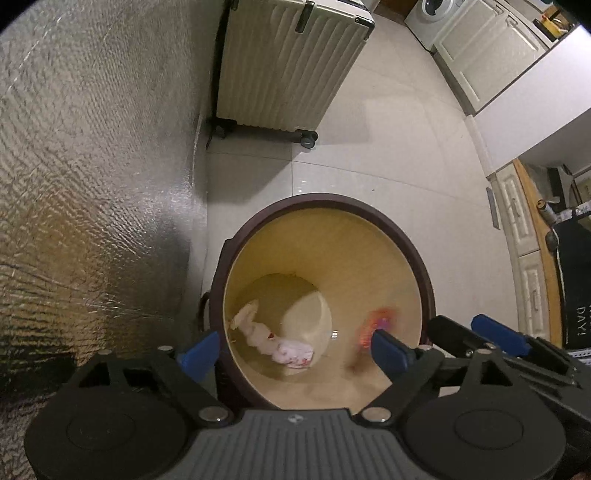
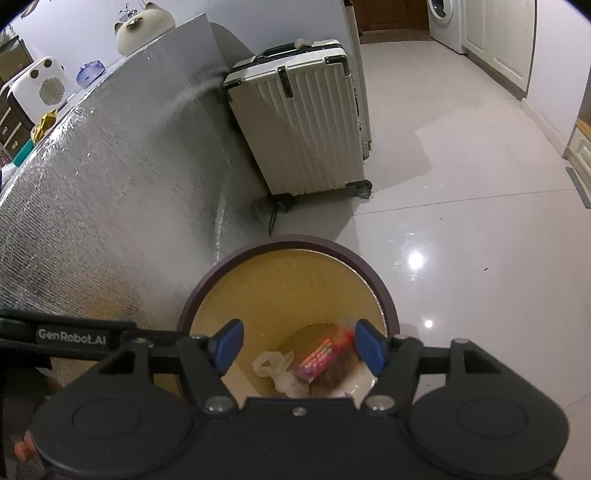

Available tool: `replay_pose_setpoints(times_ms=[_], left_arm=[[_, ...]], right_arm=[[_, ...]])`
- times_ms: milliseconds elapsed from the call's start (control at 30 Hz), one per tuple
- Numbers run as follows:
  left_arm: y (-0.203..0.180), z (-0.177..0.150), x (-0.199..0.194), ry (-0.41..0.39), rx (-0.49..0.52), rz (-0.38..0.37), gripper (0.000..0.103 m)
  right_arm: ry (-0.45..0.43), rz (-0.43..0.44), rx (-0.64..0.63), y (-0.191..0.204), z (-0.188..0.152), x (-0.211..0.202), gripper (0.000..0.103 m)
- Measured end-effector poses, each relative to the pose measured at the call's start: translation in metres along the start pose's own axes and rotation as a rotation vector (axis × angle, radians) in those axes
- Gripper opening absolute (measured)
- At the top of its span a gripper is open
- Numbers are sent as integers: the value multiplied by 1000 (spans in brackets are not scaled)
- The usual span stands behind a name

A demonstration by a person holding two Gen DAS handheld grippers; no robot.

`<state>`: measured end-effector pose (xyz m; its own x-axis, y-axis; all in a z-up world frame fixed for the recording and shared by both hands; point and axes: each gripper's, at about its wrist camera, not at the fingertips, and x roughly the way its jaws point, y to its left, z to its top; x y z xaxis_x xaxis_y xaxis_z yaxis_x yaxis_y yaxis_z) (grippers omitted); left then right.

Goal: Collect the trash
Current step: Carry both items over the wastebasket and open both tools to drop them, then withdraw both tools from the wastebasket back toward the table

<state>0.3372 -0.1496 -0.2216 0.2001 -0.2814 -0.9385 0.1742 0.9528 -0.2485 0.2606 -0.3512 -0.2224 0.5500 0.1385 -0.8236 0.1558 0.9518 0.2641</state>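
A ribbed cream suitcase (image 2: 306, 125) stands on the tiled floor (image 2: 461, 221) ahead of the tongs, against a silver foil sheet (image 2: 110, 192) at left. A washing machine (image 2: 445, 18) sits far ahead, right.

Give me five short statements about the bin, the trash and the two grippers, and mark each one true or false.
1. Both hand-held grippers, left and right, are open over the bin. True.
2. The bin has nothing in it. False: a crumpled white wrapper lies at the bottom.
3. A colourful red packet shows blurred inside the bin, below the right hand-held gripper. True.
4. A cream suitcase stands on the tiled floor beyond the bin. True.
5. The left hand-held gripper is clamped on the white wrapper. False: its jaws are spread wide and hold nothing.
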Motion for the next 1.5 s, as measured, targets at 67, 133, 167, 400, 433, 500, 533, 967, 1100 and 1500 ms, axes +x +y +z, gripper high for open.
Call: replay_pose_setpoints(times_ms=[67,133,167,400,433,500,533,967,1100,1500], left_arm=[[-1,-2,0,0,7,8,95],[-1,-2,1,0,12,17,96],[-1,-3,1,0,13,20,97],[-3,-5,4,1,26,41,102],[-3,-5,4,0,29,44,103],[-5,-6,5,-1,34,53,103],[-5,-7,5,-1,36,58,103],[-4,-25,-3,-37,82,96,103],[-6,-37,-10,-64,104,114,103],[-16,-67,-42,-153,165,108,103]], right_arm=[[7,-5,-4,0,-1,0,68],[14,-11,-5,0,-2,1,68],[18,-12,-8,1,-2,1,68],[31,-23,-21,-2,-5,-2,70],[31,-25,-21,-3,-6,-3,70],[32,-30,-26,-4,-7,-6,72],[31,-31,-31,-4,-6,-7,74],[25,-73,-51,-9,-15,-22,103],[24,-95,-58,-10,-21,-28,103],[-41,-135,-50,-18,-37,-71,103]])
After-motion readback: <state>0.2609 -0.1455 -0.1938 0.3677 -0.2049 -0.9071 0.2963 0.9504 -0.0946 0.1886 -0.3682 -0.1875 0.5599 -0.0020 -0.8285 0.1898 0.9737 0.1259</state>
